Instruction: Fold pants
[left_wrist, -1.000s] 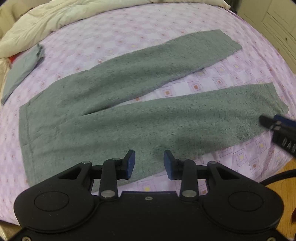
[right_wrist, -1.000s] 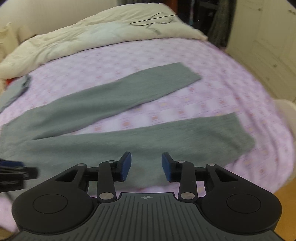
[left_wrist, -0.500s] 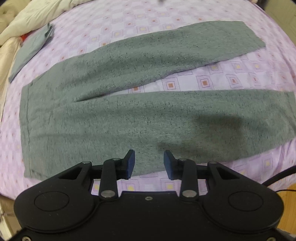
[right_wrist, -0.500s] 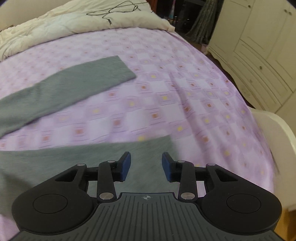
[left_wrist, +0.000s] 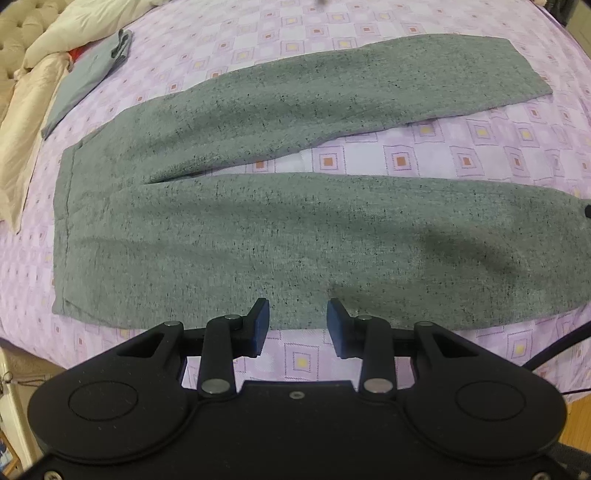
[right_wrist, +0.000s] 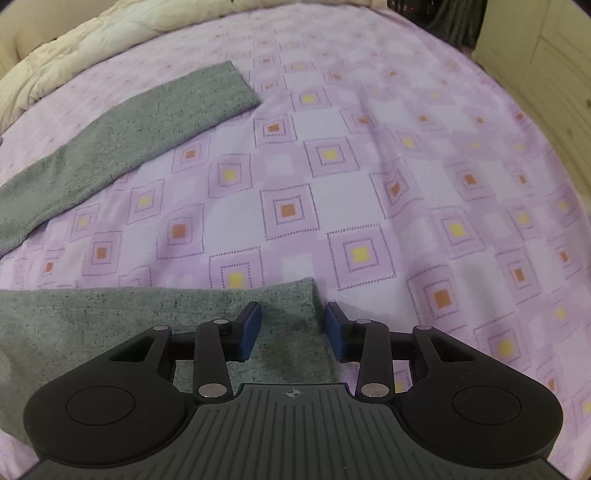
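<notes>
- Right gripper (right_wrist: 293, 326): jaws apart, straddling the hem corner of the near leg (right_wrist: 155, 317); nothing clamped.
- Left gripper (left_wrist: 297, 326): jaws apart, empty, at the near edge of the pants (left_wrist: 280, 229).
- Pants lie flat on the bed (right_wrist: 369, 184), legs splayed, far leg (right_wrist: 147, 122) apart from the near one.
- We judge: grasp stage before the first fold. Next: both grippers pinch the near leg's edge and carry it onto the far leg.

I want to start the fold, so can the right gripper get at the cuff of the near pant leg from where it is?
Probably yes. The right gripper is open, with the near leg's cuff lying flat between its fingers on the bedspread. Nothing covers that hem.
</notes>
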